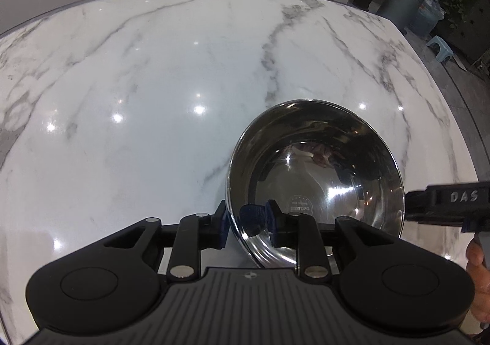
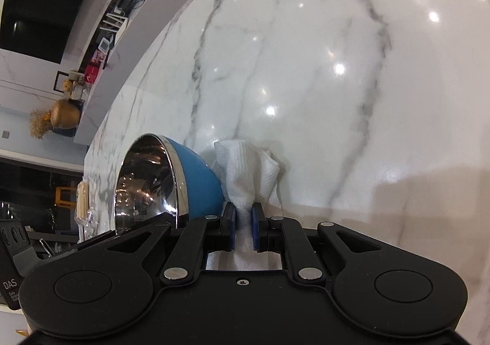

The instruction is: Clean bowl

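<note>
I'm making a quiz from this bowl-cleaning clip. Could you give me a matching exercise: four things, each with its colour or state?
Things:
1. bowl
2. paper towel
3. left gripper
4. countertop

States:
A. white marble with grey veins
B. crumpled, pinched between the right gripper's pads
C. blue outside, shiny steel inside, tilted
D. clamped on the bowl's rim

Pairs: 1-C, 2-B, 3-D, 4-A
</note>
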Available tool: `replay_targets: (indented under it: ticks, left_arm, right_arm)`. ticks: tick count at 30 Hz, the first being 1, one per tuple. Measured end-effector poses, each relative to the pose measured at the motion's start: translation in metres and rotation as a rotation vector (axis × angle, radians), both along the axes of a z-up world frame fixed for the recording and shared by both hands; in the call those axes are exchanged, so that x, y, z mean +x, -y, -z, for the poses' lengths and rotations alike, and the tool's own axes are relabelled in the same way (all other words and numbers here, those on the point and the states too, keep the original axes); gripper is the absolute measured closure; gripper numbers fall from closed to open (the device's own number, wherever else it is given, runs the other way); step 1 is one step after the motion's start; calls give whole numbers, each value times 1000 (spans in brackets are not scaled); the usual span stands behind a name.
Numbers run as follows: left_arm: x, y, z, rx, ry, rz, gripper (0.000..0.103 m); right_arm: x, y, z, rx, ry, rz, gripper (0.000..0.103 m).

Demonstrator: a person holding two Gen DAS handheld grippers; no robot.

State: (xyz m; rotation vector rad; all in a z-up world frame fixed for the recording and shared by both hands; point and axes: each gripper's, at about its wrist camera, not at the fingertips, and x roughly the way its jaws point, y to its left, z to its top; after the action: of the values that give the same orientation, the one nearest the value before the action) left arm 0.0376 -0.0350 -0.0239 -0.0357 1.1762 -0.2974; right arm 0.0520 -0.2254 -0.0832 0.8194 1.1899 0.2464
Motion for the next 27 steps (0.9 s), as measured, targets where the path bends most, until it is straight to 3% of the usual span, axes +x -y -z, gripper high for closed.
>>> replay_targets:
  ticks: [9,22,27]
  left_arm:
    - [5,-6,-4,-2,33,-33,91]
    - [8,-6,-2,-19,43,-54,91]
    - [9,-9,4,-61,-32,-86,80]
  right_arm:
    - [2,19,-19,140,144,88,93]
    - [10,7,0,43,26,28,93]
    - [6,6,6,46,-3,25,93]
